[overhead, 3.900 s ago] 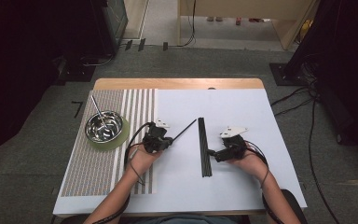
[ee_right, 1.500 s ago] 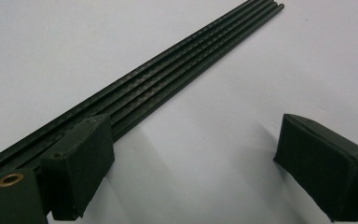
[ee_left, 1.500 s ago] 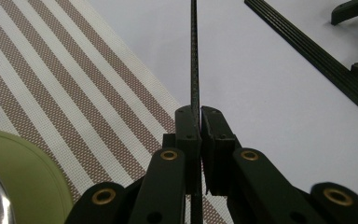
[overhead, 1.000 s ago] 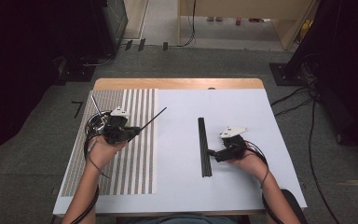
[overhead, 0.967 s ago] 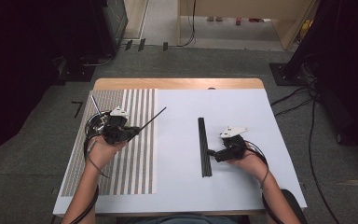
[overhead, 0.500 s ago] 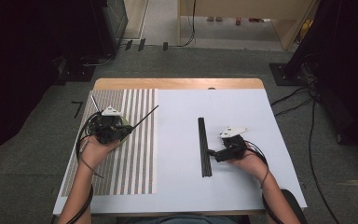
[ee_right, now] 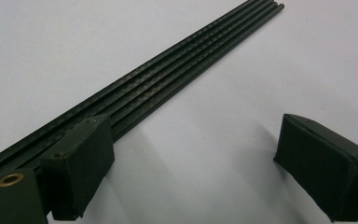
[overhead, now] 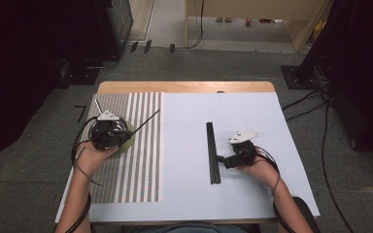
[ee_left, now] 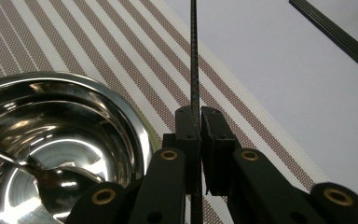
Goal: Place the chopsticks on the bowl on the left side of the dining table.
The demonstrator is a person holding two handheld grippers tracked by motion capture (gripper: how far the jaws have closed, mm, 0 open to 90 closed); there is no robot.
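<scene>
My left gripper (overhead: 125,131) is shut on a thin black rod (overhead: 144,119), which sticks out to the upper right over the striped mat (overhead: 141,170). In the left gripper view the jaws (ee_left: 199,116) pinch the rod (ee_left: 194,56) just beside a shiny steel bowl (ee_left: 135,126) with a spoon (ee_left: 42,175) in it. The gripper body hovers over the bowl, hiding most of it in the high view. My right gripper (overhead: 220,158) stands open on the white cover, its left pad (ee_right: 81,158) touching a bundle of several black rods (ee_right: 168,70), also seen in the high view (overhead: 212,145).
The spoon handle (overhead: 98,105) pokes out behind the left gripper. A green plate edge (overhead: 129,141) shows under the bowl. The white cover (overhead: 189,189) lies over a wooden table (overhead: 184,87). Cables run on the floor at the right (overhead: 320,107).
My left gripper has carried the rod leftward across the striped mat until it sits over the bowl. The right gripper and the rod bundle have stayed put.
</scene>
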